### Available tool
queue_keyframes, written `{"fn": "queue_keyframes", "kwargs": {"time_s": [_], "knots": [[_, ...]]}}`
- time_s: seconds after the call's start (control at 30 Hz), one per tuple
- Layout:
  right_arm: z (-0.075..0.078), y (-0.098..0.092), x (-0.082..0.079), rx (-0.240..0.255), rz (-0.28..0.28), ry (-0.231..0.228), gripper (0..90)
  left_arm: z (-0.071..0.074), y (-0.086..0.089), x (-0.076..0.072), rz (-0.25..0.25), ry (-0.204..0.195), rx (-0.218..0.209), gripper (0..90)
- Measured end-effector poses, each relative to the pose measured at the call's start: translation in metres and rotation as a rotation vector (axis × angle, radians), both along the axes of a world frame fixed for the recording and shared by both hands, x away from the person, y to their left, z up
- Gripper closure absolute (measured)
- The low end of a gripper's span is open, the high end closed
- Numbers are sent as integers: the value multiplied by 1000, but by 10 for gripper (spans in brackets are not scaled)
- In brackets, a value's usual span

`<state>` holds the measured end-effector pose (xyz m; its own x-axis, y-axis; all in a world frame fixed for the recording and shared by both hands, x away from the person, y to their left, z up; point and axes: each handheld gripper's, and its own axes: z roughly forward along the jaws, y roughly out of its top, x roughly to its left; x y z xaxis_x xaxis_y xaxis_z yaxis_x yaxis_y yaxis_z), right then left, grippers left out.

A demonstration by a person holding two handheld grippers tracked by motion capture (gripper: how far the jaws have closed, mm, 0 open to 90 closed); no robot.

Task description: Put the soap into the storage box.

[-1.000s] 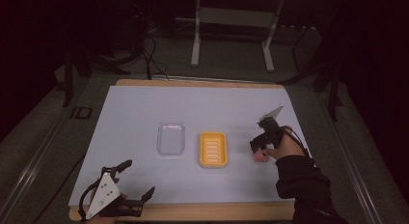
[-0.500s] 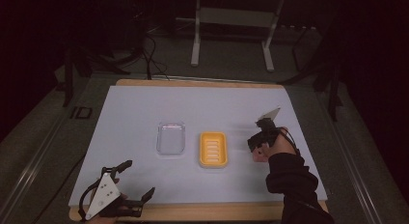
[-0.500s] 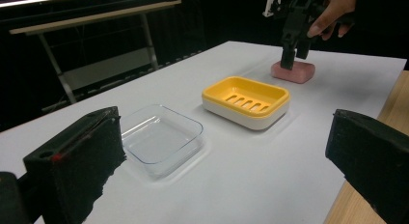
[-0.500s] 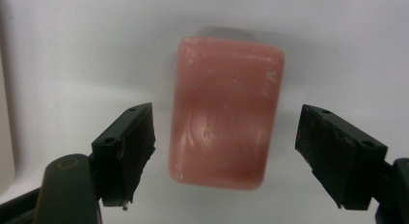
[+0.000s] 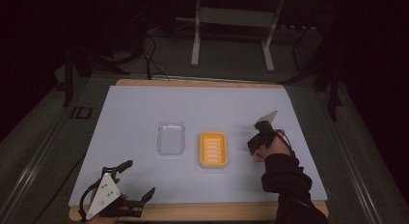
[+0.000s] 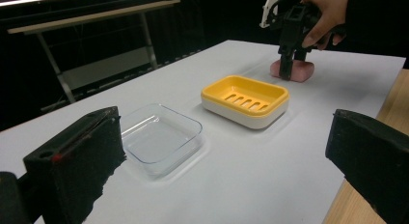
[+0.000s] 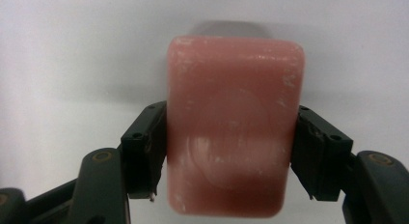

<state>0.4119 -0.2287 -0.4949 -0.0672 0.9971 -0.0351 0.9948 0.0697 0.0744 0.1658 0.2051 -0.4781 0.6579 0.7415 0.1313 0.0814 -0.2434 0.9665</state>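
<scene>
A pink bar of soap (image 7: pixel 236 113) lies between the jaws of my right gripper (image 7: pixel 234 151), and both pads press its long sides. Seen from the left gripper view, the soap (image 6: pixel 292 69) sits at table level under the right gripper (image 6: pixel 285 64), just right of the yellow soap dish (image 6: pixel 245 99). In the high view, the right gripper (image 5: pixel 255 146) hovers right of the dish (image 5: pixel 213 149). My left gripper (image 5: pixel 139 178) rests open near the front left edge, with nothing between its jaws (image 6: pixel 222 161).
A clear plastic tray (image 5: pixel 171 138) stands left of the dish on the white mat (image 5: pixel 193 103). The wooden table edge (image 5: pixel 202 212) runs along the front. Metal stand legs (image 5: pixel 195 45) are on the floor beyond the table.
My right hand and gripper have shifted slightly left toward the dish, staying around the soap. The left gripper has not moved.
</scene>
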Motion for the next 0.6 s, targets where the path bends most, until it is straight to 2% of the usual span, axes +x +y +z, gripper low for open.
{"fn": "queue_keyframes", "kwargs": {"time_s": [0.13,0.37,0.47,0.6], "knots": [[-2,3,-1,-23,17,-19,361,0,0,0,0,0,0,3],[-4,-2,-3,26,-14,-32,368,0,-1,0,-3,0,2,3],[-4,-1,-3,19,-6,-37,371,0,-1,0,-2,0,2,3],[-3,1,-2,6,-32,-26,372,0,-1,1,1,1,3,3]]}}
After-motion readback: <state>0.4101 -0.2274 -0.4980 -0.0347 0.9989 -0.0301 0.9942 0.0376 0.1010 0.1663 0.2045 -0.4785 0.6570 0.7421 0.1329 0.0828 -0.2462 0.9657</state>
